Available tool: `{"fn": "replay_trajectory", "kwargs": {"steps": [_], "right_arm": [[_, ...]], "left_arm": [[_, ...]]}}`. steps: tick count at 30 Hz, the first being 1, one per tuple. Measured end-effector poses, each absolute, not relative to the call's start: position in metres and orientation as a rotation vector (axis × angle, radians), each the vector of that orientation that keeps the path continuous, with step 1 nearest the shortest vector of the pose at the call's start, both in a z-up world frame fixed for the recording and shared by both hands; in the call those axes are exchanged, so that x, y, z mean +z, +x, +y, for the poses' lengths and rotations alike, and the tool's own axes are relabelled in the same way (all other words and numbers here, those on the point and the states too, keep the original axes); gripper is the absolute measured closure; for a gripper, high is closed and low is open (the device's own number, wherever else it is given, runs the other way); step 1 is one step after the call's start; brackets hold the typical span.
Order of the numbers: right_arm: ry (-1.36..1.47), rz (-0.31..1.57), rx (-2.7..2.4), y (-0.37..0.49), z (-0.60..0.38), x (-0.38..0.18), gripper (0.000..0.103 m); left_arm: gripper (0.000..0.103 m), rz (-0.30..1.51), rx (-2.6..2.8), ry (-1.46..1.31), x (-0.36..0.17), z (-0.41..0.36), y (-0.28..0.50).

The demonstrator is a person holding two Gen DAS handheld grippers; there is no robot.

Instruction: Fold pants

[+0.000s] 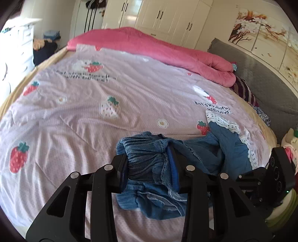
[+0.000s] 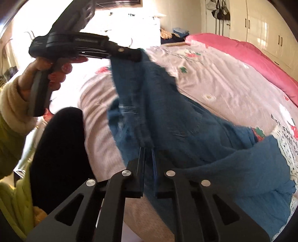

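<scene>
Blue pants (image 1: 229, 147) with white lace trim (image 1: 223, 122) lie crumpled on the bed, partly lifted. In the left wrist view my left gripper (image 1: 149, 154) is shut on the bunched elastic waistband, with the pads pressing into the gathered cloth. The right wrist view shows that same left gripper (image 2: 137, 54) at upper left, held in a person's hand (image 2: 46, 74) and pulling a corner of the pants (image 2: 186, 121) up. My right gripper (image 2: 148, 150) is shut on a thin fold of the pants' edge, its jaws almost together. The cloth stretches between both grippers.
A pale pink strawberry-print quilt (image 1: 93, 121) covers the bed, with a rolled pink blanket (image 1: 158, 48) along its far side. A grey headboard (image 1: 260, 74) stands at the right, white wardrobes (image 1: 167, 16) behind. A person's dark-clad leg (image 2: 59, 149) rests at the bed's near edge.
</scene>
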State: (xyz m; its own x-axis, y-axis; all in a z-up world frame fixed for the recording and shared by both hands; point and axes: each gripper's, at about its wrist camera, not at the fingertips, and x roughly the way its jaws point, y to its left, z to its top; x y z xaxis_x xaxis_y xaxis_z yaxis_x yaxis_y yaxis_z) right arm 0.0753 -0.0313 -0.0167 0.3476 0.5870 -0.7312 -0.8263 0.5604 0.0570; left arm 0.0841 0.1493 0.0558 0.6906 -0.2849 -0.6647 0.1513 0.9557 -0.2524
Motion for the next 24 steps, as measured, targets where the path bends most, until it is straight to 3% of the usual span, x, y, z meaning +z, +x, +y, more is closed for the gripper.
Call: {"fn": "replay_trajectory", "kwargs": {"steps": [5,10,14,16,18,20,24], "right_arm": [[-0.368,0.867,0.939,0.072,-0.025,-0.042,0.094],[-0.317,0.914,0.971,0.069,-0.03,-0.044,0.094],[-0.275,0.88,0.971,0.065,-0.042,-0.025,0.094],[-0.237,0.84,0.959,0.067,-0.05,-0.009,0.091],[-0.217,0.799,0.922,0.073,-0.058,0.003,0.072],[-0.213,0.774,0.866,0.086,-0.061,0.011,0.061],[-0.228,0.819,0.788,0.112,-0.061,-0.001,0.06]], "left_arm": [[0.075,0.879,-0.22,-0.193,0.006,0.163,0.072],[0.057,0.899,-0.209,-0.233,-0.012,0.179,0.045],[0.055,0.889,-0.178,-0.208,-0.006,0.184,0.035],[0.052,0.883,-0.162,-0.176,0.0,0.183,0.03],[0.05,0.871,-0.132,-0.141,0.009,0.18,0.024],[0.048,0.843,-0.091,-0.106,0.022,0.176,0.016],[0.045,0.783,-0.086,-0.077,0.048,0.162,0.011]]}}
